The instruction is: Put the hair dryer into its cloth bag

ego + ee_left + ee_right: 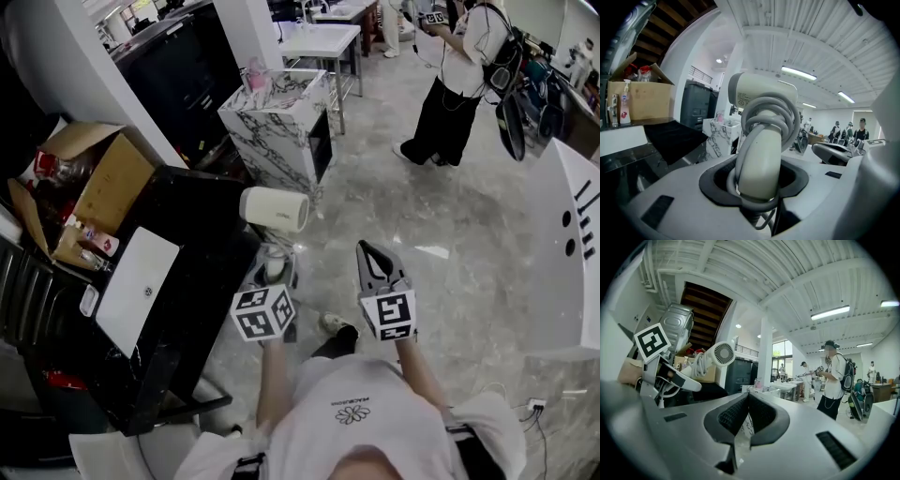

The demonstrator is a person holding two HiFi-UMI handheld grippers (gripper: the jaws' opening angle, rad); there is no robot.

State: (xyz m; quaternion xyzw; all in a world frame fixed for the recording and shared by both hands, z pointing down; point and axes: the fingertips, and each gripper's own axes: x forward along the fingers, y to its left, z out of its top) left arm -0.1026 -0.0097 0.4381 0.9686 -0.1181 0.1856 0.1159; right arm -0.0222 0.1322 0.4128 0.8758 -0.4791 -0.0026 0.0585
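Clamping the hair dryer (275,208) by its cord-wound handle, your left gripper (755,186) carries cable and body as one for bagging; your right gripper (371,255) is closed on nothing, spare.

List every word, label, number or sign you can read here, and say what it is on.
Nothing here reads clearly.
Sticker on the head of the hair dryer: print too small to read.
Chest print on the shirt: one small line over a flower mark, too blurred.
Label on the pump bottle by the cardboard box: blurred.
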